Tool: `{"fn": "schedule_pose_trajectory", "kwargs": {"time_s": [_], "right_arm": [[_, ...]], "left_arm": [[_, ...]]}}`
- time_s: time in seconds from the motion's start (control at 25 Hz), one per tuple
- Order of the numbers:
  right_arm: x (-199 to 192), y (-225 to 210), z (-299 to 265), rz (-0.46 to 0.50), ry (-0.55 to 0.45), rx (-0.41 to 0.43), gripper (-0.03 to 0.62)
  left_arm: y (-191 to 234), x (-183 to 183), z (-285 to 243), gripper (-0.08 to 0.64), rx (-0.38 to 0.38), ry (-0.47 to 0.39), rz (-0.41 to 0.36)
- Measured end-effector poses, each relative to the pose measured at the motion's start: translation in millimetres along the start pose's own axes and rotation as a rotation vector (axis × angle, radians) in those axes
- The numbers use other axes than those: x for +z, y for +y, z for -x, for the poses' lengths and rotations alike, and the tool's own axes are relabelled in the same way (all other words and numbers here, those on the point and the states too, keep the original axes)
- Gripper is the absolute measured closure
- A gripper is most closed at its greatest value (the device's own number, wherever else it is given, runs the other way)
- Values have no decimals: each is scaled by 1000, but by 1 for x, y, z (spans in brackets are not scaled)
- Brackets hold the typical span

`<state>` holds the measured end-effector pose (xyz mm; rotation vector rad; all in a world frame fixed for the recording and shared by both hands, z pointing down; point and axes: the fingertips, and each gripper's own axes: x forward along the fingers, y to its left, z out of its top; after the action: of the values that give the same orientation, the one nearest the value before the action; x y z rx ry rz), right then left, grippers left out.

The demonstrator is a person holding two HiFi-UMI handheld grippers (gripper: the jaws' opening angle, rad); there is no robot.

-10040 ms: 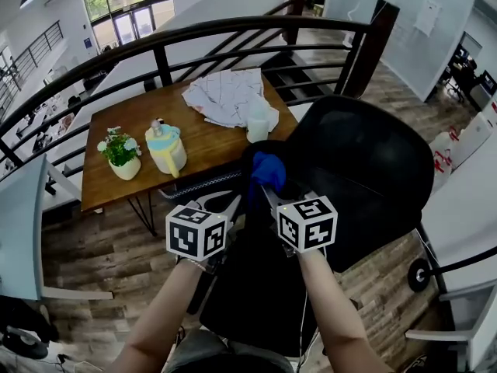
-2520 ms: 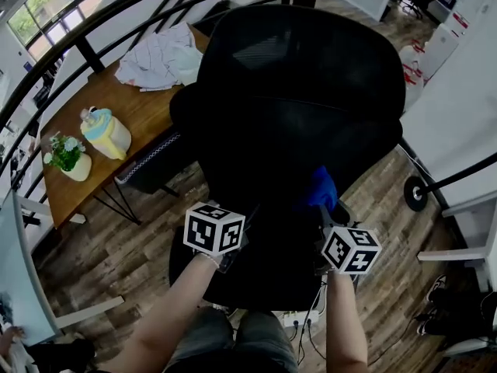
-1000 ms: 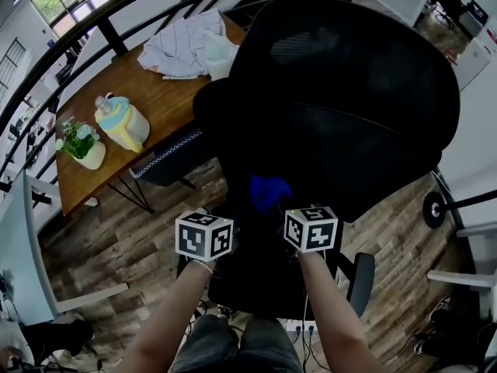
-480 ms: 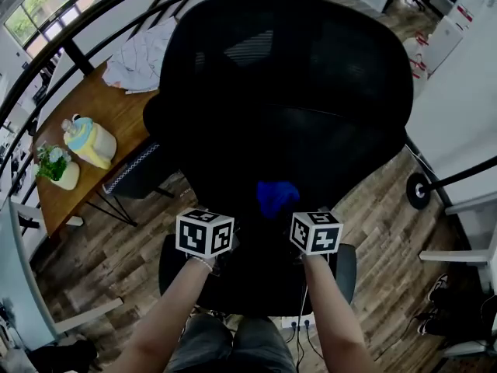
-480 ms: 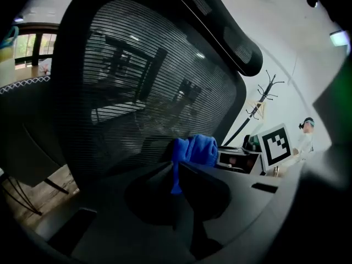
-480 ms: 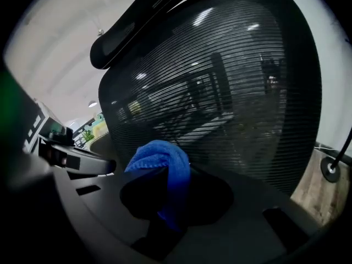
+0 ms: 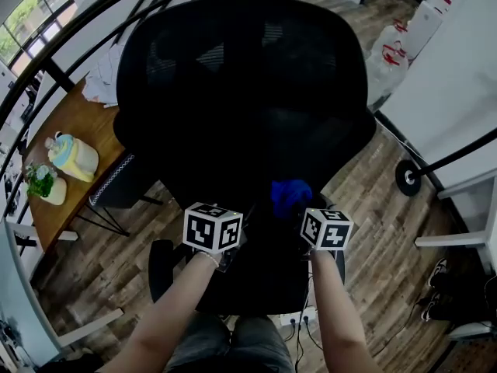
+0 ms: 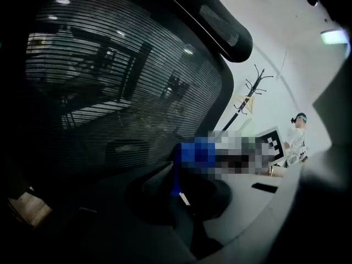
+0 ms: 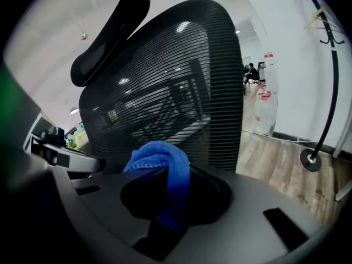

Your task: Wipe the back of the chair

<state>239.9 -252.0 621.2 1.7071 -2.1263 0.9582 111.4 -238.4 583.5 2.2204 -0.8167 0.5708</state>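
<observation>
Pushing too hard on the chair back [image 7: 241, 76] could drag the cloth [image 9: 159, 164] out of its grip or catch it in the mesh. The cloth is at the back's lower edge. The right gripper [image 9: 165, 202] pinches it, jaws nearly together. The left gripper [image 8: 181, 199] jaws seem pressed together and empty, close beside the mesh.

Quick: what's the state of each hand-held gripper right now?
Left hand-held gripper: closed, empty.
Right hand-held gripper: closed on the blue cloth.
</observation>
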Motion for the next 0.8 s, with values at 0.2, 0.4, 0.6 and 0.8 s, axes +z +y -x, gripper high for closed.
{"fn": "schedule_pose_trajectory", "kwargs": {"time_s": [0.2,0.4,0.6,0.8], "right_arm": [[2,-30,16,-40,-13,-65,509],[3,-57,30,-77,-27,-110,509],[-1,-77,42,-100,-19,-154,509],[-2,-93,58,-130,-27,-202,509]], "left_arm": [[-18,2,-13,519,-33,19,-31],[-39,4,-26,518,-71,26,-49],[-54,7,-36,520,-100,23,-53],[-59,12,-32,519,-104,20,-60]]}}
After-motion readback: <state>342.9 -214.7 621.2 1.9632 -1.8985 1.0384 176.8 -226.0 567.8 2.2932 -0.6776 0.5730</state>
